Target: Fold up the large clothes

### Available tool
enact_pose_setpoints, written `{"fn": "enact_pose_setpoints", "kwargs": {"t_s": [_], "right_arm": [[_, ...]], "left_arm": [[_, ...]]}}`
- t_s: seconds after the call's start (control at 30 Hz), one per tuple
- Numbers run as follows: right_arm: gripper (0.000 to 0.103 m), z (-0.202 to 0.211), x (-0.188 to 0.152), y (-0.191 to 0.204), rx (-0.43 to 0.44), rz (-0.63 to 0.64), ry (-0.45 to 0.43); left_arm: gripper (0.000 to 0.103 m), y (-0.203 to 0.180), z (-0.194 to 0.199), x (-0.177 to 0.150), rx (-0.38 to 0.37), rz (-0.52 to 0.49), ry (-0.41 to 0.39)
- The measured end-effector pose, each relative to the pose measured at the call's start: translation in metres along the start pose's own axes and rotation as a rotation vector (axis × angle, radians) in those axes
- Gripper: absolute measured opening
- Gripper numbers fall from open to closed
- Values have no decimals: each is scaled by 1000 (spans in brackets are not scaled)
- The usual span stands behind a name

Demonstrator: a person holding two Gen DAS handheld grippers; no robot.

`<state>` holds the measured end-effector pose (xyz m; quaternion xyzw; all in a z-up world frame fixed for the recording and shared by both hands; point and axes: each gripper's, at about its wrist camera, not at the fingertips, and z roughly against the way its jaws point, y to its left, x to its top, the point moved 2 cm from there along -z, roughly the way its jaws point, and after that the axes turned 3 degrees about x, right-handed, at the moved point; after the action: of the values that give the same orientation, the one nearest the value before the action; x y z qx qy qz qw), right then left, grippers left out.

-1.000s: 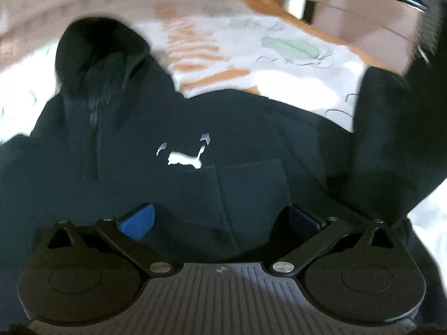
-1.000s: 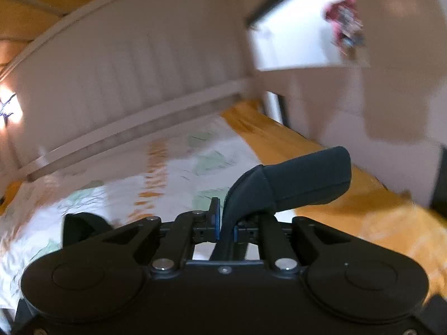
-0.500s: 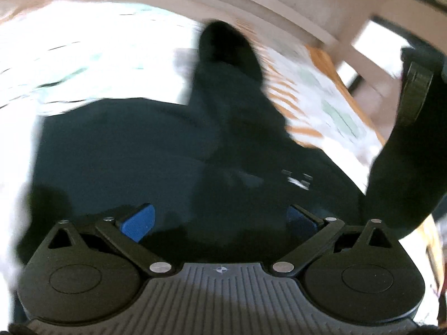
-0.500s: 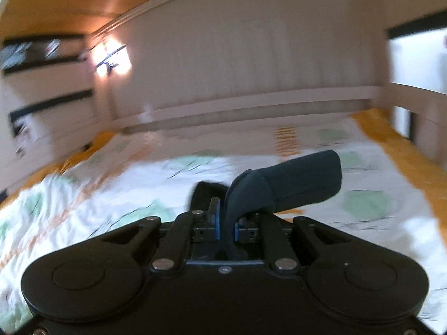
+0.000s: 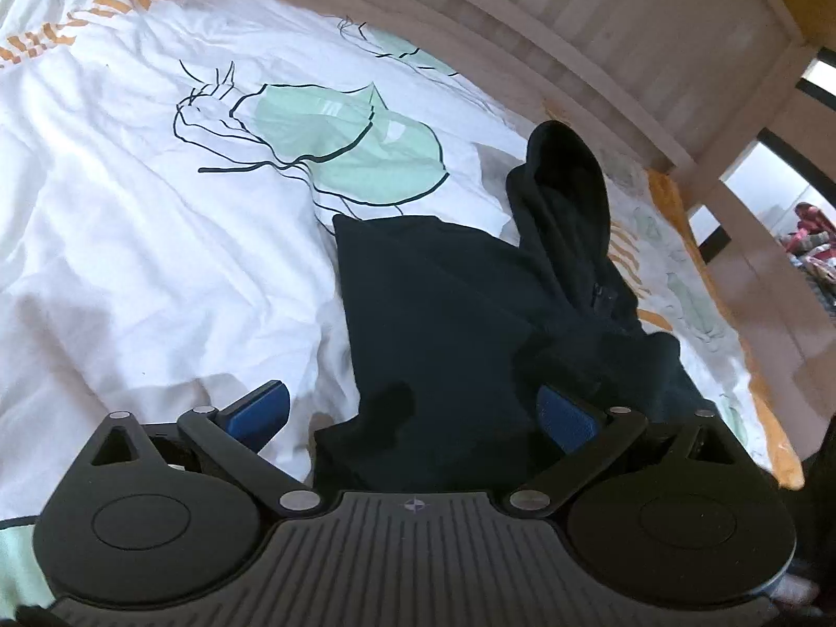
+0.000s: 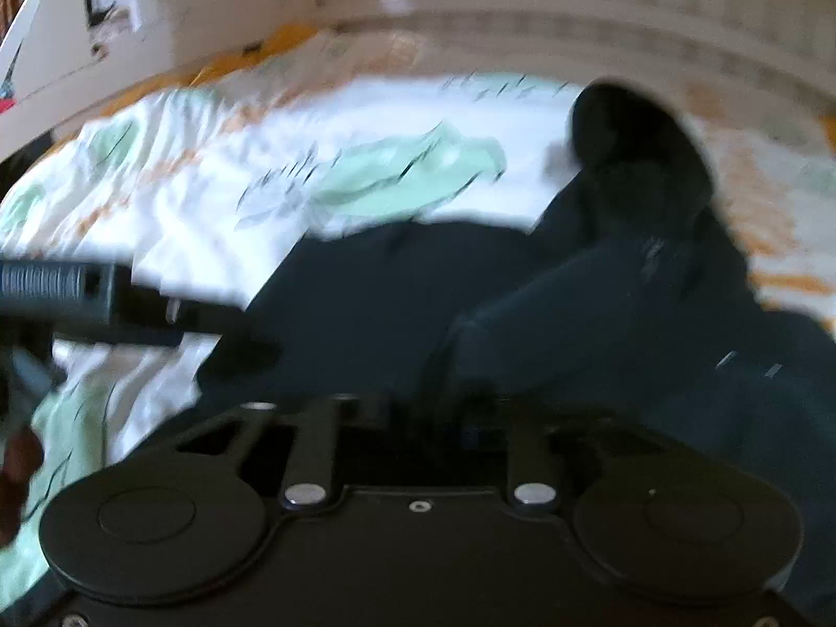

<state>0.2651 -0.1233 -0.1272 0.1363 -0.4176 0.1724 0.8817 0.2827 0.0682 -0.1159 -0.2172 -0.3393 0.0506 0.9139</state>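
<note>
White bedding [image 5: 157,240] printed with pale green leaves and orange stripes covers the bed, and a slatted pale headboard [image 5: 601,26] curves behind it. On the bedding lies the dark hoodie [image 5: 444,324], its body folded into a straight-edged panel, its hood [image 5: 567,177] pointing toward the headboard.

The left wrist view is sharp. It shows the left gripper [image 5: 413,413] with its jaws spread wide, one blue pad [image 5: 261,410] over the white sheet and the other blue pad [image 5: 567,415] over dark cloth, with the hoodie's near edge between them and nothing clamped. The zip below the hood is visible here, and a doorway opens at the far right.

The right wrist view is smeared by motion. It shows the right gripper [image 6: 418,418] low over the hoodie [image 6: 601,313], its linkage drawn in toward the middle. The fingertips blend into the dark cloth, so I cannot tell whether the jaws grip anything. Only this view shows the left gripper from the side [image 6: 94,298], reaching in from the left edge toward the hoodie's side, and a cupboard wall [image 6: 157,26] at upper left.
</note>
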Motion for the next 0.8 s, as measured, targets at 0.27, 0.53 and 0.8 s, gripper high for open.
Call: {"fn": "enact_pose_setpoints", "kwargs": {"t_s": [0.27,0.53,0.8], "right_arm": [[81,58,-20,-1,68,21,-9],[81,95,-53,-35,10,-163,-13],[81,124,-76,-75,-76,-316,-27]], "left_arm": [[103,-32,0,-4,-81,-57,-3],[103,-113,-17,-37,-42,-395,-34],[102,-147,-52,-61,104,-509,-83]]}}
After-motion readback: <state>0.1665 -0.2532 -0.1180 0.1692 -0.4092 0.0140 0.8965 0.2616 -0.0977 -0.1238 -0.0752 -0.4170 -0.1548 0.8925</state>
